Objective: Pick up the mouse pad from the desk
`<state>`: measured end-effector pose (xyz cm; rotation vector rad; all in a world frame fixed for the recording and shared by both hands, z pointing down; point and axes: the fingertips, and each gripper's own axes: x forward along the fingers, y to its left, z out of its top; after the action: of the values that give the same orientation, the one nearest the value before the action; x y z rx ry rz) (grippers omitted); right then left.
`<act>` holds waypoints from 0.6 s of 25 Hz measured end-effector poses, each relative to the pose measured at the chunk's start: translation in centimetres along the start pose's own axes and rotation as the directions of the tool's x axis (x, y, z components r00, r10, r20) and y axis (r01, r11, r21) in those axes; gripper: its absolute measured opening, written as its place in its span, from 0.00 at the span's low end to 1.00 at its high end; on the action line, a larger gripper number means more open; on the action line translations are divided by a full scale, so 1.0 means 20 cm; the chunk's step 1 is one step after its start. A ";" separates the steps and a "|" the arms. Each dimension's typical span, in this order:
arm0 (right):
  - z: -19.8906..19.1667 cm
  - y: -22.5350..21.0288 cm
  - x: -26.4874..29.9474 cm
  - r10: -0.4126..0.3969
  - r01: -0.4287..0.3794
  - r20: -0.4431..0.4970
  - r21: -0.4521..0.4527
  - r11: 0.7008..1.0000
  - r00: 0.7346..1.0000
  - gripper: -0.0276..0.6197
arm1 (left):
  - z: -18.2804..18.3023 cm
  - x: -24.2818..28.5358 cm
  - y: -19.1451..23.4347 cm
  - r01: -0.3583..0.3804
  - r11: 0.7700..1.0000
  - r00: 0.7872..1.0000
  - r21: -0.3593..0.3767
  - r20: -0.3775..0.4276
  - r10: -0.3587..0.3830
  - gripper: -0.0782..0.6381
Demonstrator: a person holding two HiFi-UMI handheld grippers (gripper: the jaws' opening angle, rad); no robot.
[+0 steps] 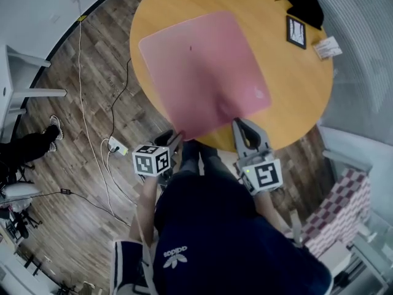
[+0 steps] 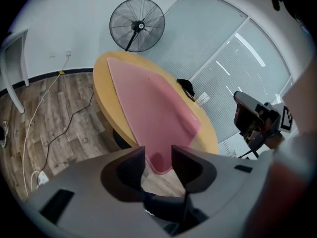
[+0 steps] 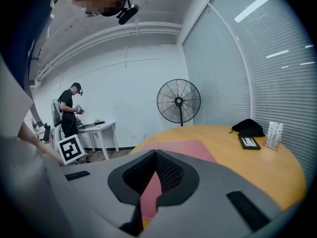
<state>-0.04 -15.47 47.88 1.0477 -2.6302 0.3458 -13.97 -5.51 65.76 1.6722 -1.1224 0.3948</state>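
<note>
My right claw (image 3: 155,156) is clamped on the near edge of the pink mouse pad (image 1: 202,66). My left claw (image 2: 158,158) has its jaws apart, with the pad's corner just ahead between them.

White "adidas" lettering (image 1: 175,252) with trefoil logo on the person's dark top (image 1: 239,238).

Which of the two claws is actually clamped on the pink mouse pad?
The right claw: its jaws are closed on the mouse pad. The left claw has its jaws apart, the pad's corner unpinched between them.
</note>
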 end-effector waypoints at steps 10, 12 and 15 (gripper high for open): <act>-0.08 0.03 0.05 0.014 -0.013 -0.035 0.029 0.999 0.999 0.05 | -0.09 0.17 0.03 0.095 0.991 0.988 -0.095 -0.110 -0.105 0.33; -0.09 0.03 0.05 0.014 -0.013 -0.031 0.033 0.999 0.999 0.05 | -0.09 0.18 0.03 0.097 0.990 0.987 -0.099 -0.122 -0.108 0.33; -0.10 0.02 0.04 0.009 -0.008 -0.033 0.039 0.999 0.999 0.05 | -0.10 0.20 0.04 0.092 0.991 0.984 -0.102 -0.141 -0.106 0.33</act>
<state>-0.62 -15.02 50.07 1.0344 -2.6093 0.4148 -12.11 -5.64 69.90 1.5826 -0.9322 0.3875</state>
